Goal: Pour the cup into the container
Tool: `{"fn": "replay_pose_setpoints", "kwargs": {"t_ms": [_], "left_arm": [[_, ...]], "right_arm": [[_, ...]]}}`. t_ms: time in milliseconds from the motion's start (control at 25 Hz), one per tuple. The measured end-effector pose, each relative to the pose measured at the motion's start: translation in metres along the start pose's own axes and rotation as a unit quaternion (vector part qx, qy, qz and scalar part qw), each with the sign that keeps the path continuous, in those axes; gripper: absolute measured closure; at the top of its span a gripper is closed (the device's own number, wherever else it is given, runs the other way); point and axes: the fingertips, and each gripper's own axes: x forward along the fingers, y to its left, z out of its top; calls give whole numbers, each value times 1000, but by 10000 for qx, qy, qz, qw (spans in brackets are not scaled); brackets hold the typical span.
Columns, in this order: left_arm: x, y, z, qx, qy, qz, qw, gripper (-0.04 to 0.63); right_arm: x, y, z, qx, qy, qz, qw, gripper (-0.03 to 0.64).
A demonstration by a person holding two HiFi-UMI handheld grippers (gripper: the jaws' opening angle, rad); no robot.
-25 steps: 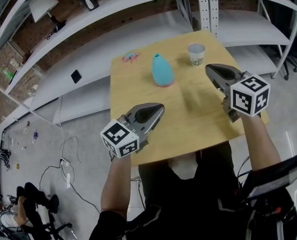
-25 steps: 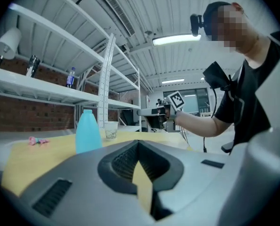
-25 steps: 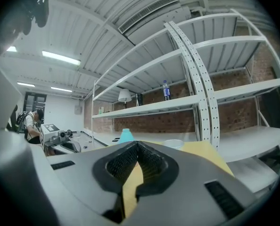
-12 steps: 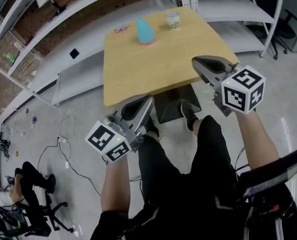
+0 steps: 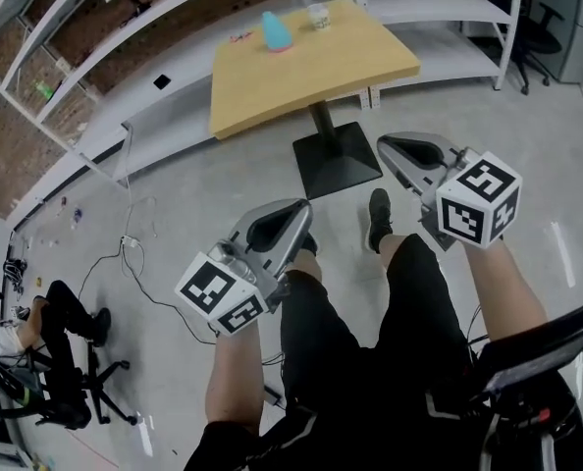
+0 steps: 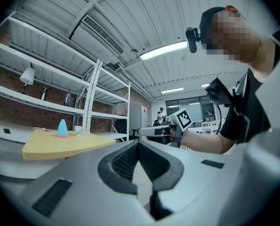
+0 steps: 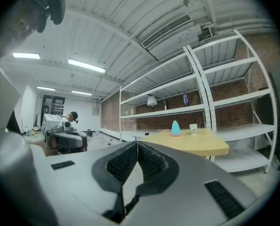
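Gripping: nothing; the left gripper (image 6: 137, 143) has its jaws pressed together, empty.
Right gripper (image 7: 136, 144): jaws likewise closed on nothing.
Both grippers: held level over the person's legs, well apart from the table (image 5: 311, 72).
Paper cup (image 5: 318, 15): upright near the table's far edge.
Blue container (image 5: 276, 30): near the cup, on the same tabletop.

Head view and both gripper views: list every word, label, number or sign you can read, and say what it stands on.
No readable text in any view.
Left cube, right cube: black-and-white square marker patterns only, no letters or digits.
Cup: too small to make out any print.
Dark bottle: label too small to read.
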Motion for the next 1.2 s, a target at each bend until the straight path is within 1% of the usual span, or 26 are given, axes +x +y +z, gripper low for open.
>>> {"fn": "replay_pose_setpoints", "kwargs": {"t_ms": [160,280,400,560,720,920,1040,1200], "left_arm": [[-35,-59,-5,40,59,58,10000,603],[-59,-89,-4,-68,11,100,9999,603],[-76,-119,0,-96,3,118,9999,603],[-101,-166,1,-129,-2,106,9999,603],[-130,-213,-8,-153,73,238,9996,603],[-160,-283,-23,-240,201,123,9994,603],[-180,-323,-26,-235,162,102,9995,603],[-202,-370,-16,-161,69,39,9998,603]], "right_arm": [[-51,47,-5,-53,-23,25,10000,615],[-78,77,-3,-56,-40,35,10000,615],[-103,103,2,-81,-62,80,9999,615],[-141,137,0,6,-86,49,10000,615],[-178,177,-13,129,-126,121,9998,615],[-232,229,-37,65,97,119,9999,615],[-267,262,-38,193,-74,172,9996,615],[-312,295,-31,128,-184,56,9997,615]]}}
